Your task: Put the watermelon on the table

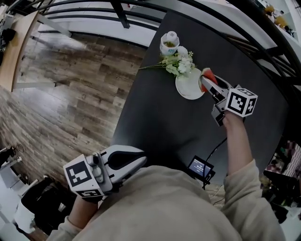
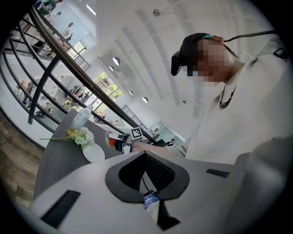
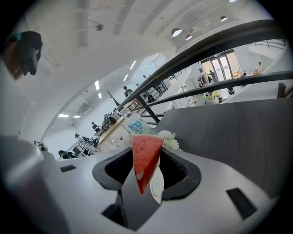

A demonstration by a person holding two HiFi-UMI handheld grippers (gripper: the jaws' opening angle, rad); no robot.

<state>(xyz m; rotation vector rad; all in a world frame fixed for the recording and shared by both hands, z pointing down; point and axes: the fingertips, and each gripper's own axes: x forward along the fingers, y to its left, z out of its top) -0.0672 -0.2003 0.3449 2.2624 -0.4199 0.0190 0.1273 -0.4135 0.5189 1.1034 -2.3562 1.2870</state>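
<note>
Big open hall, wood floor [image 1: 70, 84] on the left and a dark railing [image 1: 117, 14] past the far edge. The black counter [image 1: 155, 127] is mostly bare. At its far end sit a bottle [image 1: 170, 43], some flowers [image 1: 181, 63] and a white plate [image 1: 187, 88]. The right gripper [image 1: 210, 87] hangs over the plate's right rim, its fingers clamped on the watermelon [image 3: 145, 157]. That's a red wedge lying along the fingers, broad end out front. Bare counter is right below and beside it, so I'd guess a short drop. The left gripper [image 1: 127, 160] is back near the body, fingers together, nothing in them.
</note>
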